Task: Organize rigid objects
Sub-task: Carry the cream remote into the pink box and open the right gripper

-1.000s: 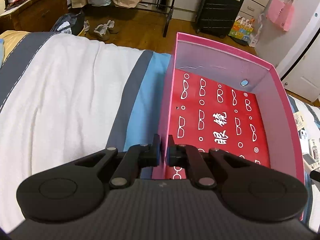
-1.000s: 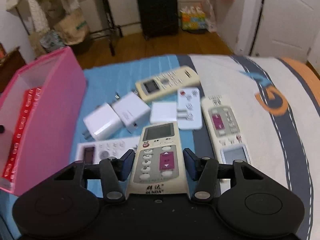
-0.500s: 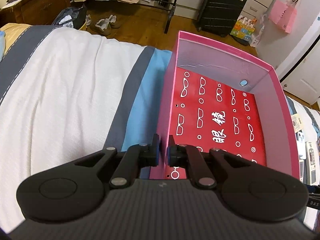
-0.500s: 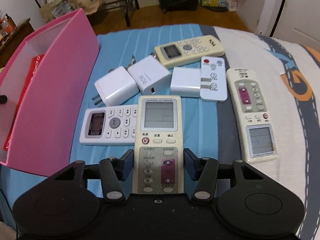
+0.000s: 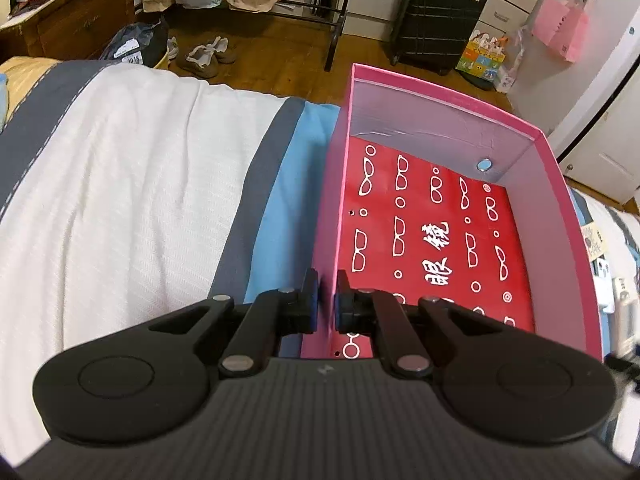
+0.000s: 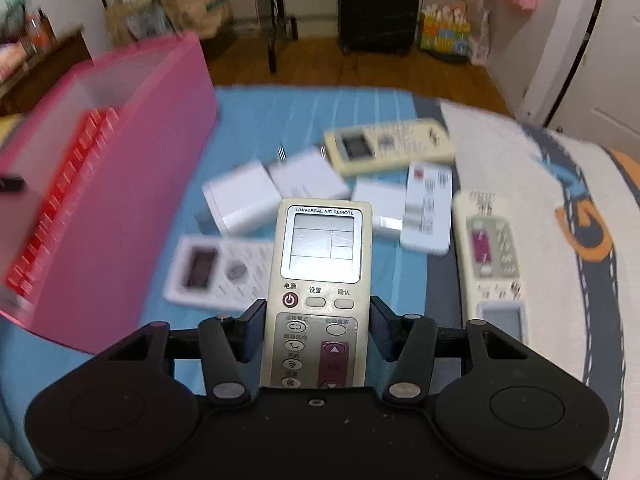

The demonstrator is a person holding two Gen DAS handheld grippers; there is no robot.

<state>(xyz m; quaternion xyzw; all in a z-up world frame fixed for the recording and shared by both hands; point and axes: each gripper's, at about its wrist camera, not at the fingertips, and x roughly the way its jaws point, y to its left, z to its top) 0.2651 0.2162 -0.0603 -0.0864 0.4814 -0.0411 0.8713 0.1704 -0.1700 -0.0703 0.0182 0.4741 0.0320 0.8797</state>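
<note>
An open pink box (image 5: 440, 94) with a red printed floor lies on the bed. My left gripper (image 5: 328, 300) is shut on the box's near left wall, one pad on each side of it. My right gripper (image 6: 318, 332) is shut on a cream universal A/C remote (image 6: 322, 248), held above the blue sheet to the right of the pink box (image 6: 132, 184). Below it lie two white chargers (image 6: 240, 200), a white adapter (image 6: 378, 204) and several remotes: a white one (image 6: 218, 272), a cream one (image 6: 388, 144), a small one (image 6: 428, 208), a long one (image 6: 492, 256).
The bed's far edge (image 5: 240, 92) drops to a wooden floor with shoes (image 5: 208, 54), paper bags, a metal rack leg (image 5: 336, 36) and a black suitcase (image 5: 436, 20). White striped bedding (image 5: 120, 200) stretches left of the box. A door (image 6: 600, 80) stands at right.
My right gripper has shifted and rolled with the remote still in it, and the background now blurs; the pink box looms larger at left. The left gripper keeps its hold on the box wall.
</note>
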